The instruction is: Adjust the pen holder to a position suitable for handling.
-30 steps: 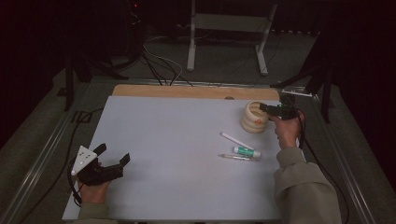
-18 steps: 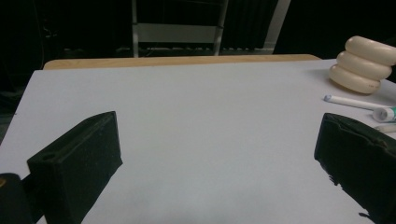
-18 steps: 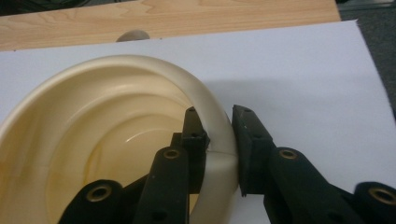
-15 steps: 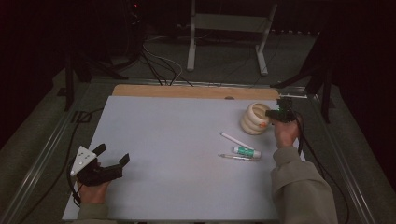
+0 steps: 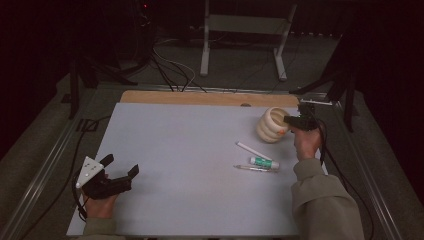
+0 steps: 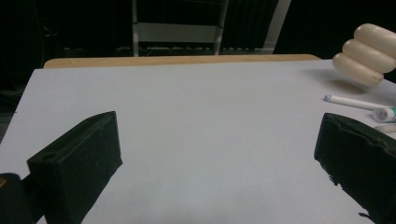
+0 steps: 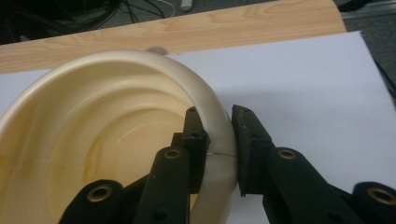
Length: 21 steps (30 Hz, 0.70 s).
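Cream ribbed bowl (image 5: 272,125) sits tilted near the bench's (image 5: 175,150) far right corner; my right tongs (image 7: 219,135) pinch its rim. Left tongs (image 5: 122,170), well apart, stand open. I'd lift slowly, keeping the rim seated.

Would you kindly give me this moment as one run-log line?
right gripper: shut on cream ribbed bowl rim | bowl: tilted | left gripper: open, idle | pens, tube: on mat
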Available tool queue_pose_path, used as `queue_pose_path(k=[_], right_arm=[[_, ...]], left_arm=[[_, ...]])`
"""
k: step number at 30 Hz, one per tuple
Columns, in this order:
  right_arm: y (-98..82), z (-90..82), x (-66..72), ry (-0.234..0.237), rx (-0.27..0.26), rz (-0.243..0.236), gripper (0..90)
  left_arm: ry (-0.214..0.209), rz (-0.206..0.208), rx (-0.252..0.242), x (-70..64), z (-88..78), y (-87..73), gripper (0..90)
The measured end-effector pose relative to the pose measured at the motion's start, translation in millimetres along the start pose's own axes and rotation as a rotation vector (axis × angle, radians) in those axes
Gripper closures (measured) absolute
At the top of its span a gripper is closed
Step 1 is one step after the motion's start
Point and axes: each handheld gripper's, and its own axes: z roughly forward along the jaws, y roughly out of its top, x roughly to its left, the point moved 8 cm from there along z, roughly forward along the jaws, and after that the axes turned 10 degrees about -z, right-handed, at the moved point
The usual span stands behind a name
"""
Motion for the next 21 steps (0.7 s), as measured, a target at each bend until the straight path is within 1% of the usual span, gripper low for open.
queue_pose_path(k=[3,7,8,15,21], right_arm=[[1.8,-1.4,7.3,0.016,-0.005,0.0,76.9],[3.1,-2.0,18.1,0.058,-0.015,0.016,77.0],[3.4,-2.2,21.0,0.064,-0.015,0.013,77.0],[7.7,-3.7,41.7,0.094,-0.025,-0.031,76.9],[11.4,-5.2,62.4,0.121,-0.029,-0.064,76.9]], left_arm=[[-0.001,0.001,0.001,-0.1,0.1,0.1,1.0],[-0.002,0.002,0.001,-0.7,0.3,0.1,1.0],[-0.002,0.003,0.001,-0.8,0.3,0.1,1.0],[-0.002,0.004,0.001,-0.7,0.5,0.0,1.0],[-0.002,0.005,0.002,-0.8,0.5,0.0,1.0]])
